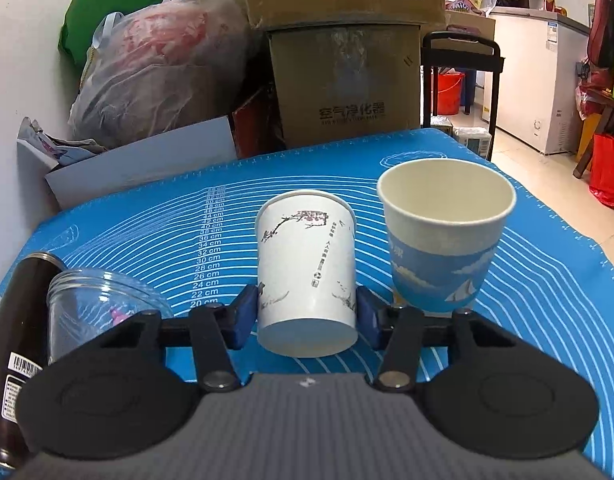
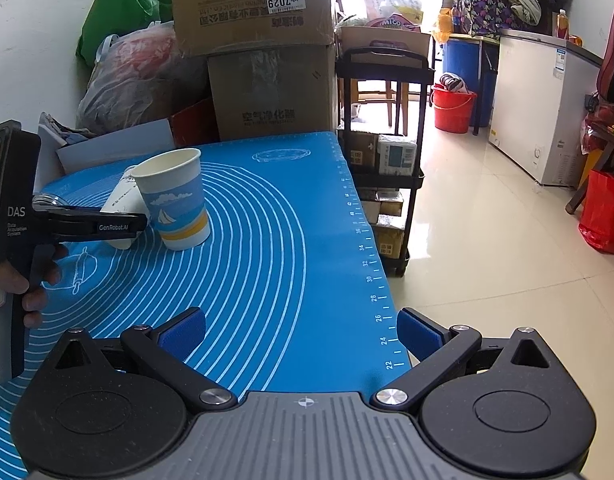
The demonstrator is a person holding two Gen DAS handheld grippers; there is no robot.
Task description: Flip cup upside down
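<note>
The left tool (image 1: 307,316) is pressed onto the white paper cup (image 1: 307,272), one blue pad on each side of its wall; the cup is held above the blue mat (image 1: 527,280) on the bench, tipped with its base toward the camera, apparently partway through being inverted. Just beside it, a blue sailboat cup (image 1: 443,236) stands upright. The right tool (image 2: 301,334) is spread wide and holds nothing.

white wall (image 2: 35,40) | glossy tiled floor (image 2: 487,248) | stacked cardboard boxes (image 2: 263,60) | black cart (image 2: 383,128)
</note>
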